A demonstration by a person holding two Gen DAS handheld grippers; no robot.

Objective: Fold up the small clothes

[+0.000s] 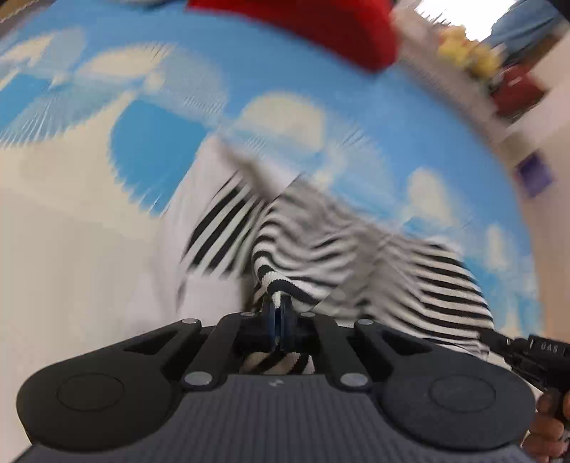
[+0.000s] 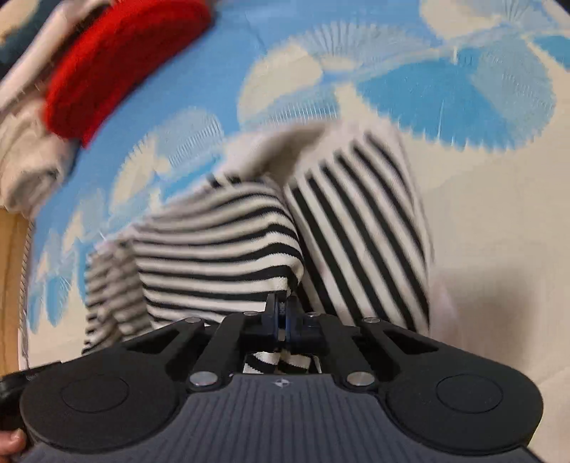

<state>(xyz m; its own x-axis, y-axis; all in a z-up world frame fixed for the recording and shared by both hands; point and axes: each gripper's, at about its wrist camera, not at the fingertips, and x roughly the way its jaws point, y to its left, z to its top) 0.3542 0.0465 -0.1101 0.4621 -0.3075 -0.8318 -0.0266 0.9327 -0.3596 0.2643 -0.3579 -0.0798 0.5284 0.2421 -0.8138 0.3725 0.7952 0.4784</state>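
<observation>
A small black-and-white striped garment [image 1: 356, 256] hangs crumpled over a blue and cream patterned sheet [image 1: 160, 142]. My left gripper [image 1: 280, 302] is shut on a corner of its hem, and striped cloth pokes out behind the pinched fingers. In the right wrist view the same striped garment [image 2: 221, 242] drapes in folds, with a second panel of stripes running diagonally to the right. My right gripper [image 2: 281, 302] is shut on another corner of its edge, cloth showing below the fingers. Both views are blurred.
A red knitted garment [image 1: 320, 28] lies at the far side of the sheet, also red in the right wrist view [image 2: 117, 60], beside a cream-coloured cloth pile [image 2: 28, 160]. The other gripper's body [image 1: 534, 356] and a hand [image 1: 545, 427] show at the lower right. Small yellow and red objects [image 1: 473, 57] sit beyond the sheet.
</observation>
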